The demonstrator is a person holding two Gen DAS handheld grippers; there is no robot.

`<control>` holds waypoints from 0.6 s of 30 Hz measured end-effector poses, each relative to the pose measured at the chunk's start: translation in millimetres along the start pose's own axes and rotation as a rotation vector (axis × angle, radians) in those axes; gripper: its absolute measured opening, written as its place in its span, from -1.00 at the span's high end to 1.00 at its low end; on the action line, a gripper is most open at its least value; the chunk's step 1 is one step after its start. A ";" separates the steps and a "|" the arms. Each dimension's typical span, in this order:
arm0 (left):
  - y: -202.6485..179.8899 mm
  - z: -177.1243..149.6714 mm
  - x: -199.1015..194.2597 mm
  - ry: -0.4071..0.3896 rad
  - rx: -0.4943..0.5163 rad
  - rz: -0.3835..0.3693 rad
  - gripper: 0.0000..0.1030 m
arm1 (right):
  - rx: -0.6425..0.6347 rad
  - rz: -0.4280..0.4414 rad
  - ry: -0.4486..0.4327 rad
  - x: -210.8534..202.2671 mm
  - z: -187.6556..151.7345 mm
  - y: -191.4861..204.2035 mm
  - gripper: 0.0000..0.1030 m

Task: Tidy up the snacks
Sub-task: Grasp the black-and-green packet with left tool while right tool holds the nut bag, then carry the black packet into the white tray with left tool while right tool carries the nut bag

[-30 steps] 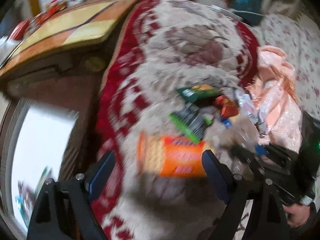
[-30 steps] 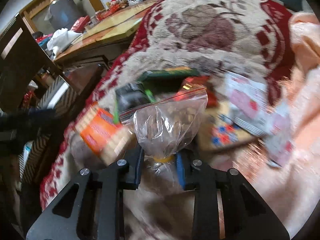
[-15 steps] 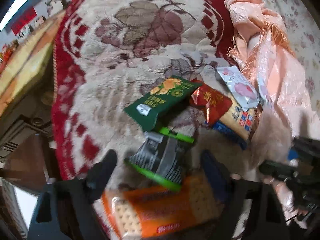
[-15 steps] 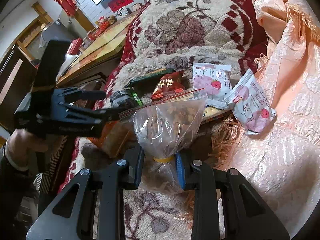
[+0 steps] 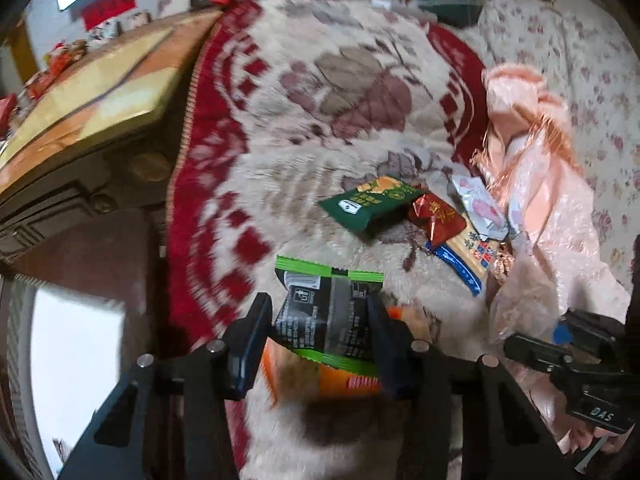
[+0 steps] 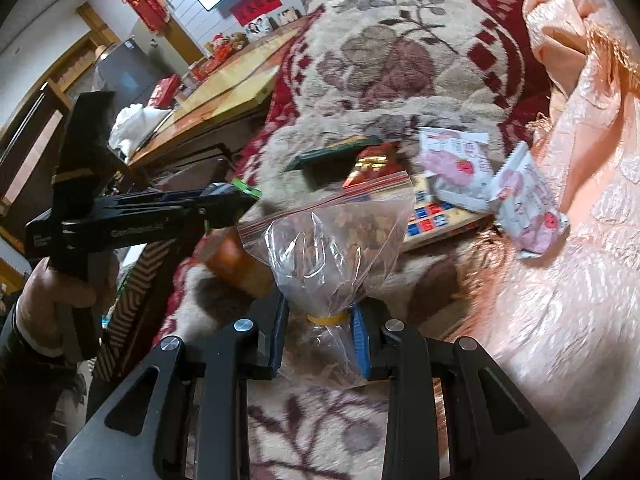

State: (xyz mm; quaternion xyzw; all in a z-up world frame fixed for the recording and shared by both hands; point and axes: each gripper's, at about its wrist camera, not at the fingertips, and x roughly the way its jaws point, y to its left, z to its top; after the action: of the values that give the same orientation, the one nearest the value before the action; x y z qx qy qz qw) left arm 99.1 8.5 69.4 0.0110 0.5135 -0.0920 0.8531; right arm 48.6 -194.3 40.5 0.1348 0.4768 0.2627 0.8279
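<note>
My left gripper (image 5: 318, 306) has a black and green snack packet (image 5: 332, 280) between its closing jaws, and both pads touch the packet's sides. Under it lies an orange cracker pack (image 5: 344, 380). Further off on the blanket are a green packet (image 5: 372, 204), a red packet (image 5: 436, 216), a blue and yellow cracker pack (image 5: 468, 252) and pink-white packets (image 6: 524, 204). My right gripper (image 6: 320, 320) is shut on the tied neck of a clear zip bag (image 6: 336, 236) of brown snacks. The left gripper (image 6: 236, 200) also shows in the right wrist view, at the left.
The snacks lie on a cream and red patterned blanket (image 5: 320, 100). A peach satin cloth (image 5: 540, 184) is bunched at the right over a floral sheet (image 5: 580, 60). A wooden table (image 5: 92, 92) stands past the blanket's left edge. A person's hand (image 6: 60, 292) holds the left gripper.
The left gripper's jaws have narrowed from wide open onto the black and green packet, which was lying on the orange pack. The right gripper keeps the zip bag and has drifted slightly.
</note>
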 end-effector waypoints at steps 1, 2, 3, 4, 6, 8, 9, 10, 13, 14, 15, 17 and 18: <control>3.0 -4.3 -6.6 -0.008 -0.015 0.005 0.03 | -0.002 0.004 0.001 -0.2 -1.8 3.6 0.48; 6.5 -9.8 -13.5 -0.017 -0.034 0.006 0.03 | -0.004 0.008 0.004 -0.1 -3.8 7.9 0.48; 9.7 -15.3 -20.1 -0.027 -0.052 0.004 0.04 | -0.006 0.011 0.006 -0.2 -5.3 11.2 0.48; 12.1 -19.6 -24.4 -0.034 -0.064 0.006 0.04 | -0.012 0.016 0.008 -0.7 -7.8 17.5 0.48; 16.0 -30.3 -34.7 -0.051 -0.079 0.027 0.04 | -0.022 0.026 0.011 -2.1 -10.6 25.8 0.48; 20.5 -42.3 -45.1 -0.065 -0.097 0.041 0.04 | -0.041 0.037 0.017 -3.0 -15.2 38.1 0.48; 22.1 -47.4 -48.9 -0.070 -0.106 0.048 0.04 | -0.051 0.042 0.024 -2.3 -17.8 45.0 0.48; 24.5 -53.3 -53.6 -0.076 -0.115 0.057 0.04 | -0.059 0.046 0.029 -1.6 -19.9 50.8 0.48; 33.6 -69.6 -66.8 -0.089 -0.139 0.093 0.04 | -0.086 0.061 0.045 1.5 -26.1 70.9 0.48; 36.8 -74.3 -70.8 -0.094 -0.147 0.102 0.04 | -0.094 0.065 0.049 2.1 -27.4 75.7 0.48; 40.9 -79.3 -75.0 -0.099 -0.157 0.110 0.04 | -0.109 0.072 0.056 3.6 -29.5 85.3 0.48; 49.7 -89.4 -83.4 -0.107 -0.181 0.125 0.04 | -0.130 0.081 0.062 5.0 -32.1 97.5 0.48; 54.4 -94.2 -87.4 -0.110 -0.191 0.136 0.04 | -0.144 0.089 0.066 6.3 -33.7 106.7 0.48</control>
State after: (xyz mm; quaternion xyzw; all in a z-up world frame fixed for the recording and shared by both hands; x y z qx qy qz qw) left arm -13.9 85.3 97.5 -0.0406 0.4702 0.0148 0.8815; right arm -10.5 -103.5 69.4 0.0870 0.4774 0.3372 0.8067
